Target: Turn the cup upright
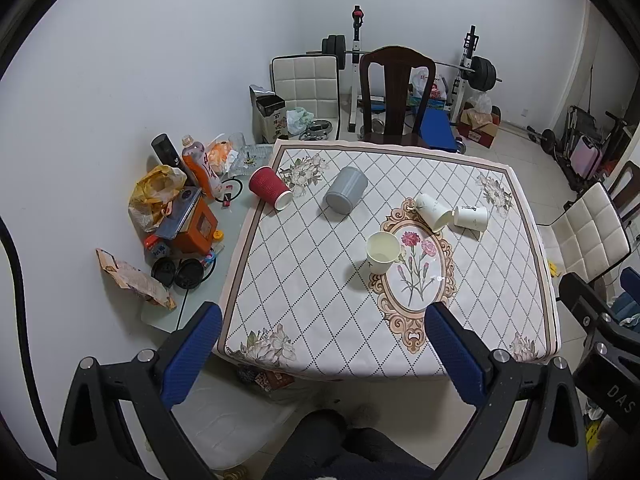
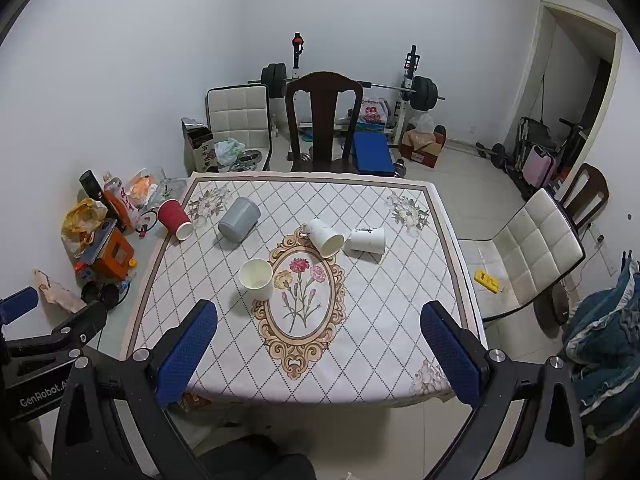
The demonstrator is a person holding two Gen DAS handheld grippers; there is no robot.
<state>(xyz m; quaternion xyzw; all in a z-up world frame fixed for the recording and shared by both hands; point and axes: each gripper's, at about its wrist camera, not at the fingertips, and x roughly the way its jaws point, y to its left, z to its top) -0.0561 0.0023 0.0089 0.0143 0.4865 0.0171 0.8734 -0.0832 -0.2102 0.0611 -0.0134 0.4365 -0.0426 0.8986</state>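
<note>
Several cups are on the patterned tablecloth (image 1: pixel 304 304) (image 2: pixel 360 344). A red ribbed cup (image 1: pixel 270 187) (image 2: pixel 175 219) lies on its side at the far left. A grey cup (image 1: pixel 346 195) (image 2: pixel 239 219) lies on its side beside it. Two white paper cups (image 1: pixel 432 210) (image 1: pixel 471 217) (image 2: pixel 326 237) (image 2: pixel 366 240) lie on their sides mouth to mouth. A cream cup (image 1: pixel 383 252) (image 2: pixel 257 279) stands upright near the flower medallion. My left gripper (image 1: pixel 324 350) and right gripper (image 2: pixel 318 346) are open and empty, held above the table's near edge.
Clutter of bags, bottles and boxes (image 1: pixel 176 208) (image 2: pixel 100 240) sits on the table's bare left strip. A dark wooden chair (image 1: pixel 396 92) (image 2: pixel 326 120) stands at the far side, a white padded chair (image 1: pixel 588 232) (image 2: pixel 524 248) at the right. Weight equipment lines the back wall.
</note>
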